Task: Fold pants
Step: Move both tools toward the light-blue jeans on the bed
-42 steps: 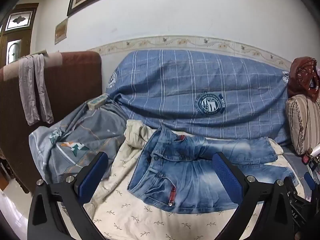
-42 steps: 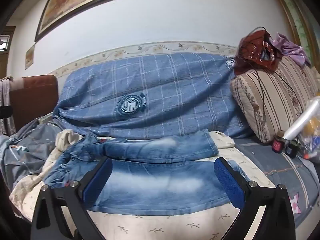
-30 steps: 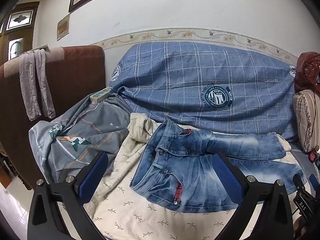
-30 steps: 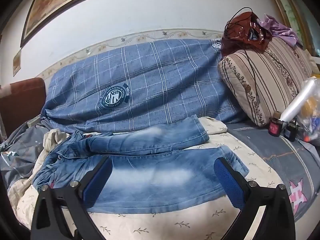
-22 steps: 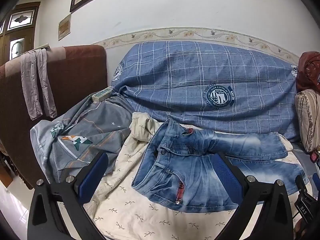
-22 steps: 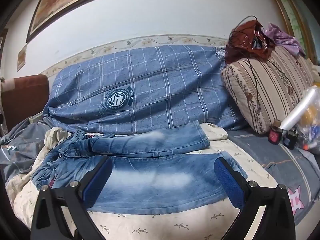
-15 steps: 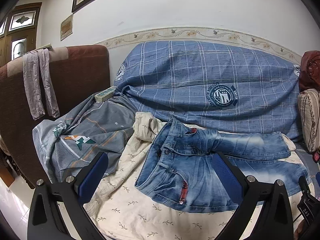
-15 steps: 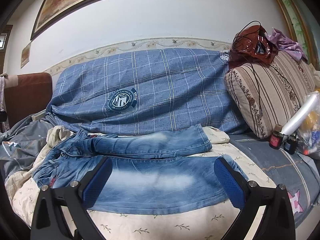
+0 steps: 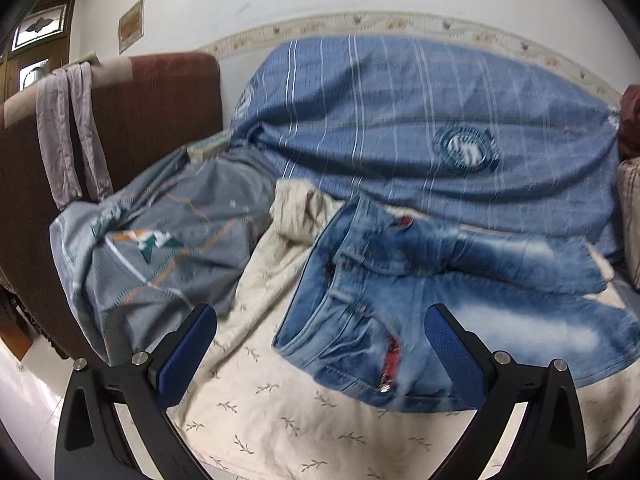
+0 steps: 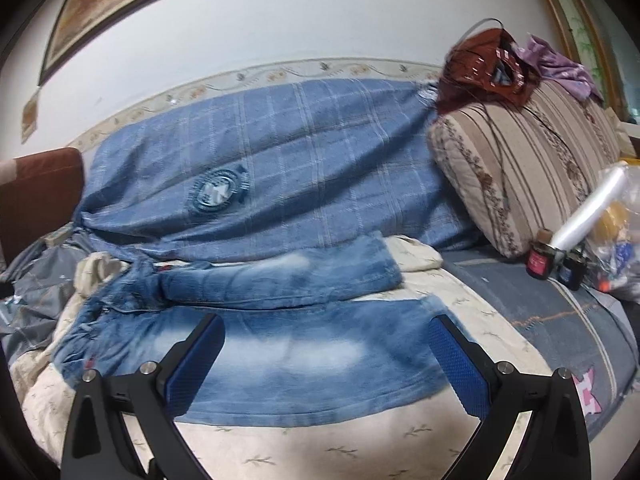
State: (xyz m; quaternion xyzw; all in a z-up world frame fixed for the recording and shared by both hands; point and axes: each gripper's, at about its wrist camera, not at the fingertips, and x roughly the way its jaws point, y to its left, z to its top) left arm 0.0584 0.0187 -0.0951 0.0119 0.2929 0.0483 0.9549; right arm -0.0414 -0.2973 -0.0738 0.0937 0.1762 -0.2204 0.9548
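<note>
You are holding both grippers off the cloth, jaws spread wide and gripping nothing — the left gripper [image 9: 320, 344] is facing the waist end of the jeans [image 9: 420, 300] and the right gripper [image 10: 326, 354] is facing the near leg toward its hem. The jeans are lying spread on the cream sheet [image 9: 260, 408] over the sofa seat, waistband to your left, legs running right and slightly splayed, the far leg sitting against the blue plaid throw [image 10: 280, 168] draped over the backrest. That layout is giving you one end per tool, which is likely why you are standing the grippers this far apart: a lengthwise fold wants the waist and the hem lifted together. The left view is blurred, so I cannot tell how flat the waistband is lying. The grey cover [image 9: 160, 248] is bunching just beside the waist, and the striped cushion [image 10: 520, 172] and small bottles [image 10: 556, 266] are sitting off to the right, apart from the hems — worth minding as you are reaching in. No fold looks made yet.
</note>
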